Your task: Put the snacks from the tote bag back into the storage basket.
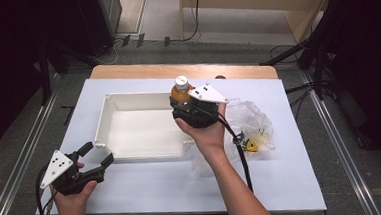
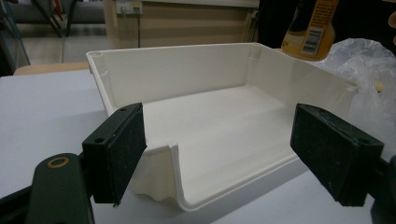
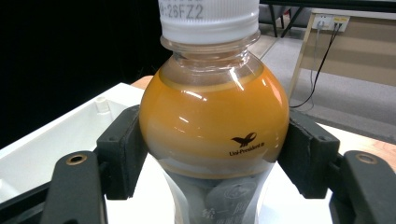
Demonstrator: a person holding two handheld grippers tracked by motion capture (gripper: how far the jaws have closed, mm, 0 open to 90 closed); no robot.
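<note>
In the high view, the right claw (image 1: 182, 104) holds a clear plastic bottle with orange drink and a white screw cap (image 1: 180, 90). The bottle stands upright in the grip, over the far right corner of a white rectangular plastic tray (image 1: 110, 123) that lies on the white worktop (image 1: 148, 185). Just to the right of the tray lies a crumpled clear plastic bag (image 1: 252, 121) with a small yellow item inside it. The left claw (image 1: 95, 156) is at the near left corner of the tray, low over the worktop, with its jaws apart and nothing between them.

In the left gripper view, the two black jaws stand wide apart, and the low near edge of the tray (image 2: 210, 154) is seen between them, not pressed by the pads. The lower part of the bottle (image 2: 309, 29) shows at the top right, above the far wall of the tray, and the bag (image 2: 369, 70) is at the right.

In the right gripper view, the black jaws are clamped on both sides of the round orange body of the bottle (image 3: 212, 126), below its white cap. The tray (image 3: 60, 140) lies behind at the left.
</note>
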